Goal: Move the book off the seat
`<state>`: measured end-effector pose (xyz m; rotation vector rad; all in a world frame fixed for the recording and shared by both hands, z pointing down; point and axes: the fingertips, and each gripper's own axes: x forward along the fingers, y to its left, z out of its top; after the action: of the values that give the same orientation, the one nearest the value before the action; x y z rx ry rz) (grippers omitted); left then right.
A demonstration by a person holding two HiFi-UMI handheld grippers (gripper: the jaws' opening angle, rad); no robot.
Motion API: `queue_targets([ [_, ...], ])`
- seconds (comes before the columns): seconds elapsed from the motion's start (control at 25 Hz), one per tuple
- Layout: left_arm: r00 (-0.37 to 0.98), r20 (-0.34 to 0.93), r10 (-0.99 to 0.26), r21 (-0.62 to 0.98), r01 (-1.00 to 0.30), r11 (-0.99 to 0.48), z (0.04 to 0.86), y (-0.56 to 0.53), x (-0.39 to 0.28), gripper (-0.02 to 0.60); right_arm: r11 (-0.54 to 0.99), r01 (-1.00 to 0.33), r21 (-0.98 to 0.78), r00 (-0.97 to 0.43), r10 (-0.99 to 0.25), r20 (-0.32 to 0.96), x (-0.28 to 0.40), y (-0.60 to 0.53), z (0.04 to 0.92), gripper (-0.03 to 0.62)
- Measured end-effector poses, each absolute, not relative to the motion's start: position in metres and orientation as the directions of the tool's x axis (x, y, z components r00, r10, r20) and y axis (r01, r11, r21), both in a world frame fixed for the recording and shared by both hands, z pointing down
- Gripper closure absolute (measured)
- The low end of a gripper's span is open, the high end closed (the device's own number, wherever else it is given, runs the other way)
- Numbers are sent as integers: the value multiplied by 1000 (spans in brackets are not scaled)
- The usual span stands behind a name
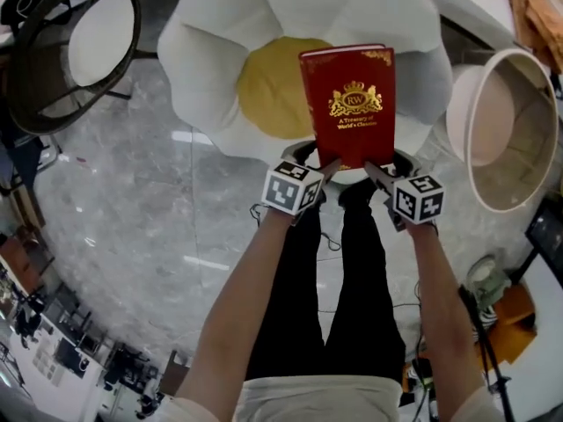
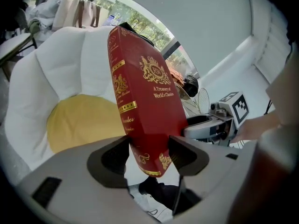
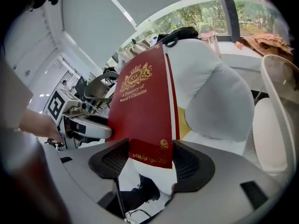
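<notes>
**A:** Where does the book (image 1: 347, 104) sit against the seat (image 1: 268, 86)?

**B:** It is up in the air, cover toward the person. It hangs over the right part of the yellow seat and the near lip of the white chair (image 1: 207, 42). As far as I can tell it touches neither.

**A:** And the grip?

**B:** Both are closed on its near short edge. The left tongs (image 1: 327, 167) pinch the spine corner and the right tongs (image 1: 371, 169) pinch the page-edge corner, just beside each other.

**A:** So which way does it run?

**B:** Its long axis goes from the tongs toward the far side, tilting up and out over the chair. All the weight lies beyond the grip, so neither hand is nearer.

**A:** Then the move?

**B:** I'd judge a pull straight back toward the near side, over the floor (image 1: 132, 200). The two hands should travel together so the far end doesn't dip onto the cushion.
</notes>
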<state>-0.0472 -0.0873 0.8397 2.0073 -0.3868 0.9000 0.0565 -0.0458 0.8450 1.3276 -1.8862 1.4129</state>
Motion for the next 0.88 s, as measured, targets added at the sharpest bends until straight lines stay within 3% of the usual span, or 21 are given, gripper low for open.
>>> queue_targets([
  [0.88,633,720,284,585,-334,-739,765,1,161,318,-264,-823,-503,-310,-533,787,239,80,778,287],
])
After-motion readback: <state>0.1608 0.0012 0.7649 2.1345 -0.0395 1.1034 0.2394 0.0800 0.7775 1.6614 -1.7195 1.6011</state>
